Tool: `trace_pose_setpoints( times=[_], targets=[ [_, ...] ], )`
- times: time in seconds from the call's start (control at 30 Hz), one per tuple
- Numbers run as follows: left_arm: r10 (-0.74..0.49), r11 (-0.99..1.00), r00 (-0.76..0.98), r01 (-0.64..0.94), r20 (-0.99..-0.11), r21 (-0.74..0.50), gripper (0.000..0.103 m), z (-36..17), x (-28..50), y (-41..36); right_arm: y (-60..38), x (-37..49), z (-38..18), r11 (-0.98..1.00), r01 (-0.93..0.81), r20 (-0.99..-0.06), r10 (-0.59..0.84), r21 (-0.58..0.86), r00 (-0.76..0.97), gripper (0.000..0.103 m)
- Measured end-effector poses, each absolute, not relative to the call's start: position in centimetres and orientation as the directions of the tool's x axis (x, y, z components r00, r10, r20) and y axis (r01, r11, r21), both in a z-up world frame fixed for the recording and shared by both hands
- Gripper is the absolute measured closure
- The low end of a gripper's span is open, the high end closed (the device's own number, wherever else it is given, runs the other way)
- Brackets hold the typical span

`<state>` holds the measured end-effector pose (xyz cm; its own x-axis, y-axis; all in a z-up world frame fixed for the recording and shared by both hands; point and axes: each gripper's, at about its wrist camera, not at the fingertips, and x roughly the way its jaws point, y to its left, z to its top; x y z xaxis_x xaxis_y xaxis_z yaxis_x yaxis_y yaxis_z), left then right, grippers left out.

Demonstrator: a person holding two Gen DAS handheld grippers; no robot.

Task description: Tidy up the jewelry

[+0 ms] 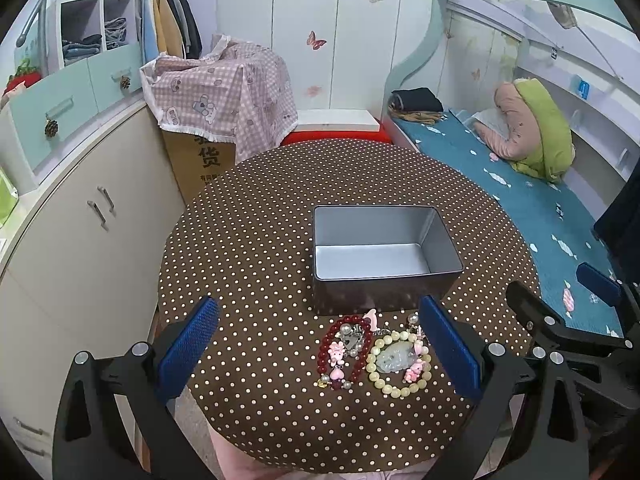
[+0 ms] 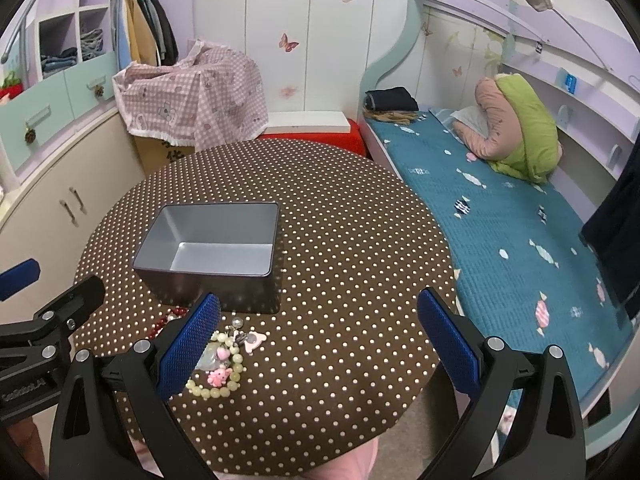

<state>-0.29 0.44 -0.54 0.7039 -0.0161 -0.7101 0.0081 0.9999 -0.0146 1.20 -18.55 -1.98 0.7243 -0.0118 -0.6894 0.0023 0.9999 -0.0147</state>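
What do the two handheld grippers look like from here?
Both match: the left gripper and right gripper have black angular plastic frames with silver round bolts, and flat rectangular fingers faced in blue textured padding. No cables show.

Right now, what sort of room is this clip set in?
Most likely a child's bedroom: a bunk bed with a quilt, an open wardrobe of hanging clothes, and butterfly stickers on the wall. The work happens on a small round polka-dot table.
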Motion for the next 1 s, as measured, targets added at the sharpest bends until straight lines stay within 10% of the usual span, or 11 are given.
trace_pose_setpoints(
  times=[1.0],
  targets=[
    [-0.029, 1.000, 0.701, 0.019, -0.712, -0.022, 0.007, -0.59, -0.11, 0.31, -19.54, 0.53, -1.59, 1.000, 0.015, -0.690, -0.017, -0.009, 0.724, 0.007]
  ],
)
